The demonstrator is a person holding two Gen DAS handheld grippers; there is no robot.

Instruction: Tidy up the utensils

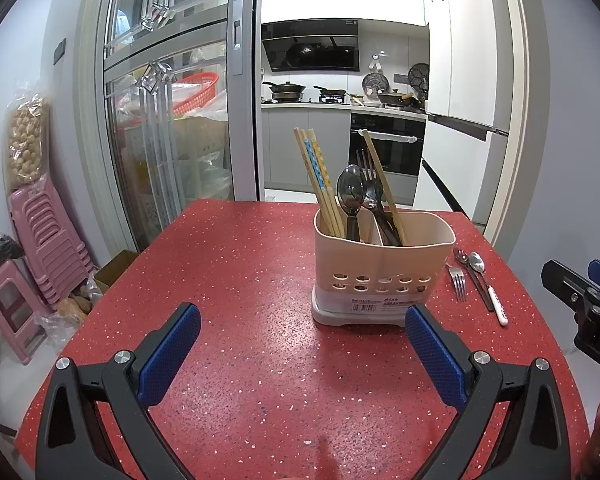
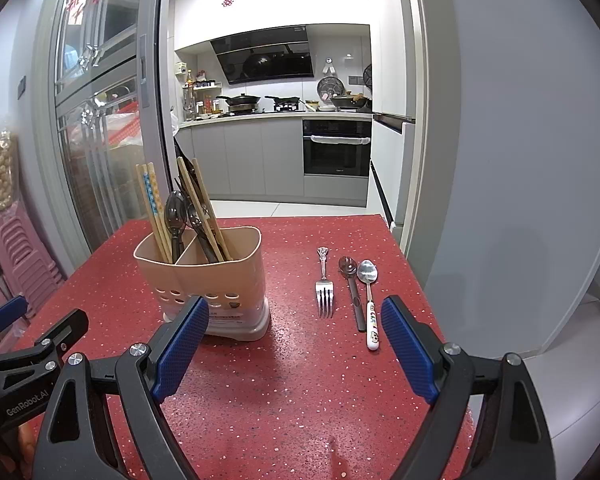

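On speckled red table (image 2: 300, 400), both ribbed blue-padded claws, left claw (image 1: 302, 342) and right claw (image 2: 296, 342), spread, empty.

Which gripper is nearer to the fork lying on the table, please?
Right. The right gripper sits just short of the fork; the left gripper is across the utensil holder from it.

The left gripper (image 1: 302, 328) points forward and somewhat downward, its two blue-padded fingers (image 1: 170, 356) spread wide with nothing between them and touching nothing. The right gripper (image 2: 294, 332) is tilted down the same way, its blue pads (image 2: 408, 354) likewise far apart and empty. The two grippers sit side by side, apart from each other: in the left wrist view the right gripper shows beyond the right-hand finger, and in the right wrist view the left gripper shows beyond the left-hand finger.
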